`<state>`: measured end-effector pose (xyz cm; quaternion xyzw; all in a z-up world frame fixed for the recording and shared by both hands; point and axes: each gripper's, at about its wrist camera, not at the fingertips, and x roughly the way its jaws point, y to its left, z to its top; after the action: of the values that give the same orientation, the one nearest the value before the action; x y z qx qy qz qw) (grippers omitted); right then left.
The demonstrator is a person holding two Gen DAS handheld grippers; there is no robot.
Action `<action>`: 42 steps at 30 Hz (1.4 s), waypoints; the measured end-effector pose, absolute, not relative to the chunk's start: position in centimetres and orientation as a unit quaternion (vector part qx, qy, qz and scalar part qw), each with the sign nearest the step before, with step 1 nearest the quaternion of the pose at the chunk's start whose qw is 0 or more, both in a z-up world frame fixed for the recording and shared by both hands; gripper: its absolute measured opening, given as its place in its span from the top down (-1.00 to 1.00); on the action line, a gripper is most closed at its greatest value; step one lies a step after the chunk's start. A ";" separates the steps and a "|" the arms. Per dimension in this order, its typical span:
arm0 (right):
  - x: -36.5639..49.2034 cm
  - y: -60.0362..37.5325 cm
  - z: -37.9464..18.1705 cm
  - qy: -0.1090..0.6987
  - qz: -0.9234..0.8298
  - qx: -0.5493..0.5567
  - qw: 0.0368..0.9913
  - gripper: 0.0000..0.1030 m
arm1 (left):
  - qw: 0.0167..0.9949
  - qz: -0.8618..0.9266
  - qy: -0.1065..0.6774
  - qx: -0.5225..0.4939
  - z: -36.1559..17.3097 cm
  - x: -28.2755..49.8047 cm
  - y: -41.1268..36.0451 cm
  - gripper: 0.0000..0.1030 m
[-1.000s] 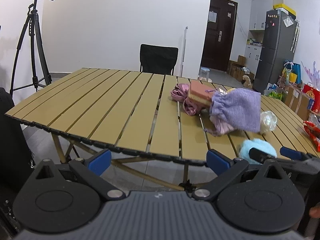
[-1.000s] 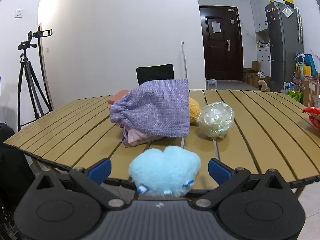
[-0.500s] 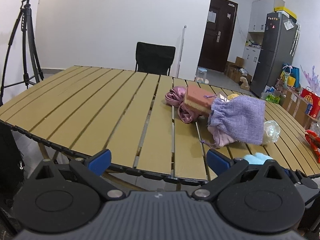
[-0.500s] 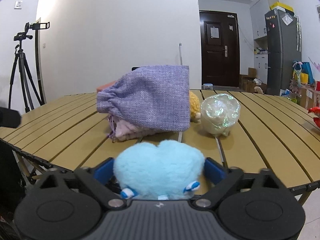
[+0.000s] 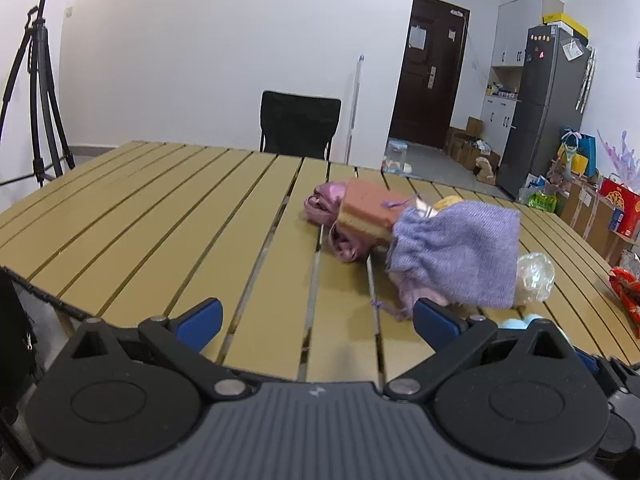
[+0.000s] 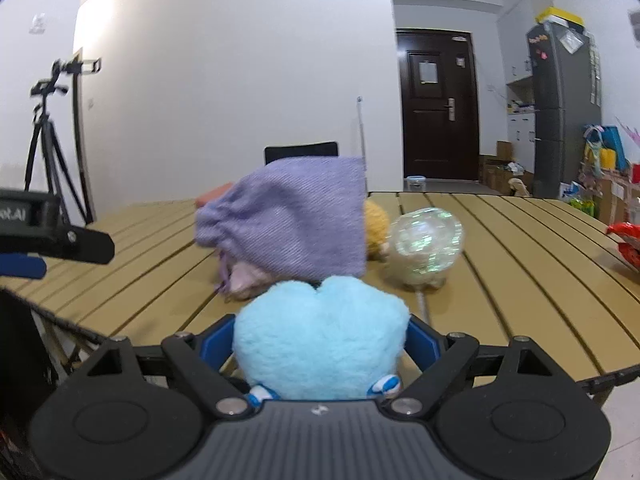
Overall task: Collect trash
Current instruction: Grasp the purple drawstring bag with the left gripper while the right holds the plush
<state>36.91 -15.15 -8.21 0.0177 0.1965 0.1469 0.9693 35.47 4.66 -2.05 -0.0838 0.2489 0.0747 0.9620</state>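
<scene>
- Up close, your right tongs [image 6: 320, 338] were closing, blue pads against the fluffy blue heart [image 6: 320, 340] at the counter's [image 6: 520, 280] near edge.
- Only the left view showed the heart as a sliver [image 5: 516, 323] behind your left tongs [image 5: 316, 314], which stood apart, empty.
- Under the purple pouch [image 6: 288, 216], the pink contents were hard to identify.

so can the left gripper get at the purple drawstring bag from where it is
Probably yes. The left gripper is open and empty above the table's near edge, and only bare slats lie between it and the purple drawstring bag, ahead and to its right. The pink cloth sits behind, not between.
</scene>
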 end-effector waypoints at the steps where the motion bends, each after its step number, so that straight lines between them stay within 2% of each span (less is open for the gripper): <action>1: 36.9 -15.7 -8.0 0.194 0.142 0.025 0.970 -0.68 | 0.963 0.075 0.245 -0.085 -2.0 35.6 4.3 -1.00; 17: 37.0 -24.7 -7.3 0.172 0.049 0.082 0.980 -0.68 | 0.971 0.044 0.224 -0.069 -1.3 40.4 -1.3 -1.00; 34: 37.2 -28.0 -8.5 0.187 0.017 0.092 0.978 -0.68 | 0.967 0.009 0.247 -0.064 -4.1 46.9 -1.3 -1.00; 36: 37.2 -28.0 -8.6 0.189 0.017 0.092 0.978 -0.68 | 0.967 0.005 0.246 -0.062 -4.3 47.0 -1.2 -0.90; 38: 37.3 -28.0 -8.6 0.189 0.017 0.093 0.977 -0.68 | 0.966 -0.003 0.251 -0.064 -4.5 47.1 -1.2 -0.40; 42: 37.4 -28.1 -8.5 0.188 0.019 0.095 0.977 -0.68 | 0.966 -0.008 0.252 -0.061 -4.7 47.1 -1.1 -0.12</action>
<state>37.35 -28.07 -8.46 0.0950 0.1884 0.0194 0.9773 47.10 -1.06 -4.71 -0.0606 0.2523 -0.0076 0.9657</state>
